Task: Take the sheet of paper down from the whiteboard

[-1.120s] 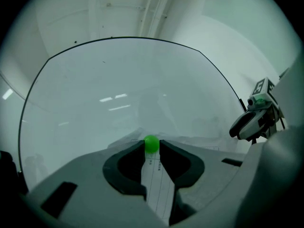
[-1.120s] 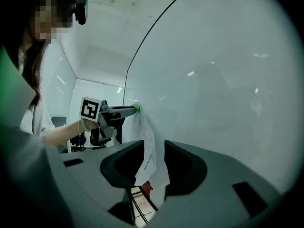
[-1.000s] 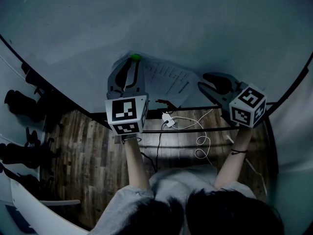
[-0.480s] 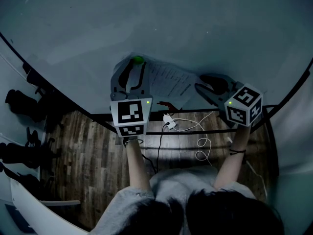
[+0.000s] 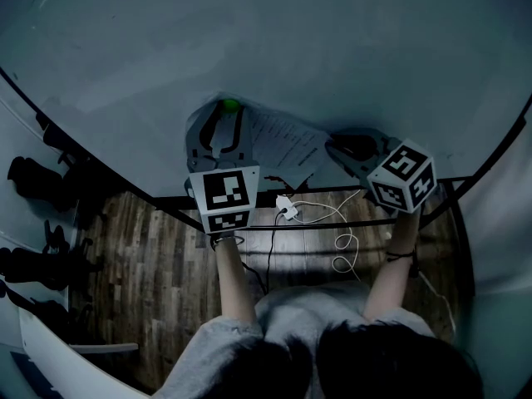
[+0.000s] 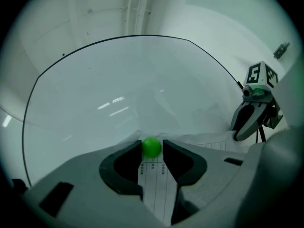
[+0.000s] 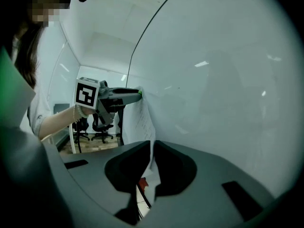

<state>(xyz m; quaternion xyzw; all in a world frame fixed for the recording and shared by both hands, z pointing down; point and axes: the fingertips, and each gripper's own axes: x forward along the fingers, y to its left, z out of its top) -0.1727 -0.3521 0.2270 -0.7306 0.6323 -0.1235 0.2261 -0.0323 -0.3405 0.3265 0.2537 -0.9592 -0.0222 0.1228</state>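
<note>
The left gripper's jaws stand wide, level with the green ball magnet, which sits right between their tips. The tips lie just beside it on either side. The magnet pins the top of the sheet of paper to the whiteboard, and printed lines on the sheet run down through the gap behind the tips.

The right gripper's jaws are closing and have come to a slim gap. The sheet's right edge stands in that gap, seen nearly edge-on. In the right gripper view the paper hangs from the spot where the left gripper's tips meet the board, and it bows away from the board's surface on its way down to the right jaws.

In the head view the sheet lies near the whiteboard's lower edge. The left gripper is at its top left and the right gripper at its right side, both pointed at the board. Each gripper's marker cube faces the camera, with a bare forearm behind it. Below the board's lower edge are a wooden floor and loose white cables. Office chairs stand in the room beyond the left gripper.
</note>
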